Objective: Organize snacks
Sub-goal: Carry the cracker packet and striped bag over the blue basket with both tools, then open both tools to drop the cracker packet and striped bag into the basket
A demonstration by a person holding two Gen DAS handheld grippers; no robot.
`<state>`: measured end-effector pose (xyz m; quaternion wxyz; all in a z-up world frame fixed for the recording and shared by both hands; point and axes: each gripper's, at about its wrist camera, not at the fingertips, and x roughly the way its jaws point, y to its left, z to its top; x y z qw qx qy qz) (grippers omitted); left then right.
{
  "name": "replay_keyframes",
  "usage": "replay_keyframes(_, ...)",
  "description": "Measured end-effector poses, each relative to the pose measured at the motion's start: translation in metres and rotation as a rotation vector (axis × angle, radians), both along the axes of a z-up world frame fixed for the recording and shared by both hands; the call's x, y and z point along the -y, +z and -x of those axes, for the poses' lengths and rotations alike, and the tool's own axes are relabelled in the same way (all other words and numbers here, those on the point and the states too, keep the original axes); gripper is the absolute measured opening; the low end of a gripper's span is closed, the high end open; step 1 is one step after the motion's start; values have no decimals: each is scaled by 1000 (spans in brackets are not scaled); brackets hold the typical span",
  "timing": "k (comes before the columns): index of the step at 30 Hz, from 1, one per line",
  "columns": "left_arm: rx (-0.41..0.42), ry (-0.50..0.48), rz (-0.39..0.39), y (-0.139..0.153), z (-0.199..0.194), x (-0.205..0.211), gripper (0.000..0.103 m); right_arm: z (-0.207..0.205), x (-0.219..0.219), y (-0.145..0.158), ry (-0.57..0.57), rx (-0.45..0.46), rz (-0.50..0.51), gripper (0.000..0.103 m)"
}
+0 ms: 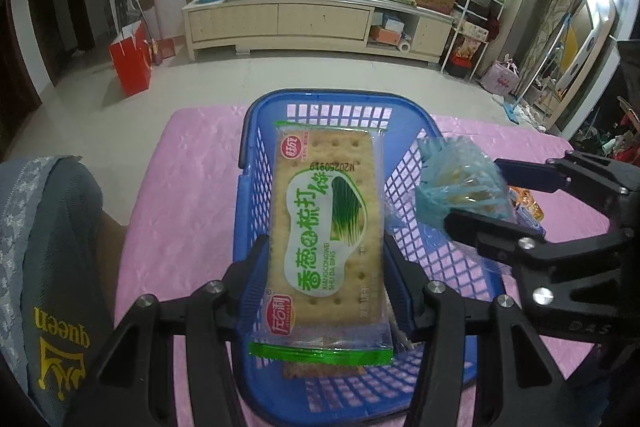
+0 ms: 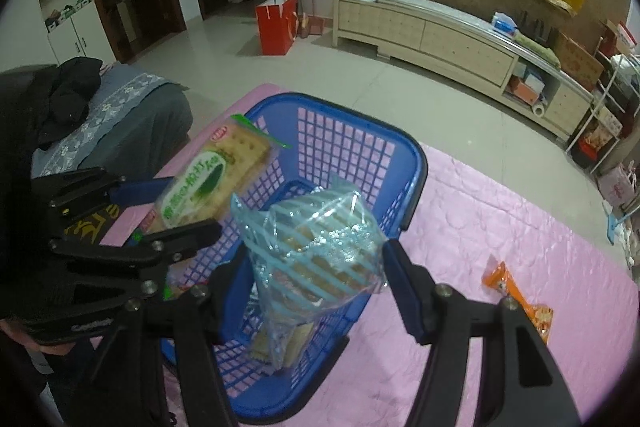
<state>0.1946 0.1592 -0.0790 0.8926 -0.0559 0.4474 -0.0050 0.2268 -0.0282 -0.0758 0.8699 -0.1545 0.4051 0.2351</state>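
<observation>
Tongs point(image 2: 316, 267): orange packet point(image 2: 520, 297) in right view only

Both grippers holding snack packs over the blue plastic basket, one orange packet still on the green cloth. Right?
Not quite: the cloth is pink, per the right wrist view. Otherwise right: left gripper and right gripper hold packs over the blue plastic basket; the orange packet lies on the cloth.

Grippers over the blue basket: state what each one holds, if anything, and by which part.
Left gripper clamps the green cracker packet across its long sides, near one end. Right gripper clamps the blue-striped packet across its width.
</observation>
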Motion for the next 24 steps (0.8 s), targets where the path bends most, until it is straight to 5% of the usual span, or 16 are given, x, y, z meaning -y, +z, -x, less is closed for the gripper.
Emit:
replay_keyframes(5,-2,-11,12,-2,-12,-4,52,-8,1,1,-10,3,-9,67)
replay_keyframes(9,31,-24,-87,5,-9,4,77,-7,6,2,-19,2,-26,67)
replay_keyframes(24,42,28,-53,23,23,-20,77,7,-8,16,4,-6,-44,67)
